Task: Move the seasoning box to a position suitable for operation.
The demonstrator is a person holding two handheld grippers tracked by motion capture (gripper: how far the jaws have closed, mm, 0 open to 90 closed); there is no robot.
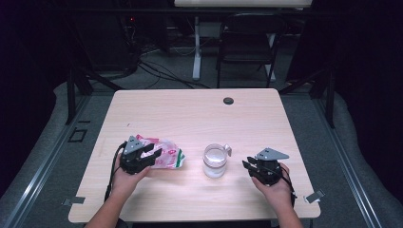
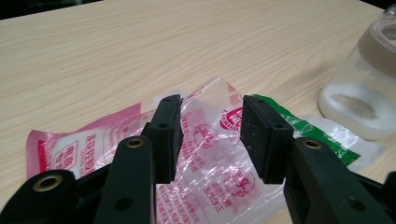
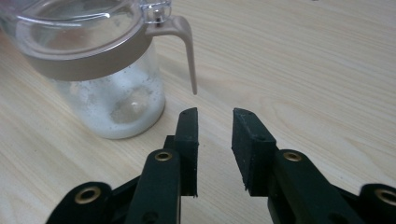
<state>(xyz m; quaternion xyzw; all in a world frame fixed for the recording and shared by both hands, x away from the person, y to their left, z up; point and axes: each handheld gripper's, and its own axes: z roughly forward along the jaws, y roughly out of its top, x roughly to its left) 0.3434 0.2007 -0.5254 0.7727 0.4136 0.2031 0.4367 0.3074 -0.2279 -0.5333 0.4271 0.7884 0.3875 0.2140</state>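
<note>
A crinkled clear plastic bag (image 1: 167,153) with pink, red and green print lies flat on the left half of the wooden table (image 1: 190,118). My left gripper (image 1: 154,155) hovers low over the bag (image 2: 205,140); this gripper (image 2: 211,100) is open, with a raised fold of the bag between its pads, which do not press on it. A clear jar (image 1: 215,161) with a beige collar, a clear lid and a thin lever handle stands at the table's middle front, holding a little white powder. My right gripper (image 1: 247,166) points at the jar (image 3: 107,70) from its right, open (image 3: 215,114) and a short way from the lever (image 3: 189,60).
A small black grommet (image 1: 228,100) sits near the table's far edge. Beyond the table stand a black folding chair (image 1: 249,42) and a white desk leg (image 1: 196,47). Cables run across the grey floor. The jar (image 2: 362,93) stands just right of the bag.
</note>
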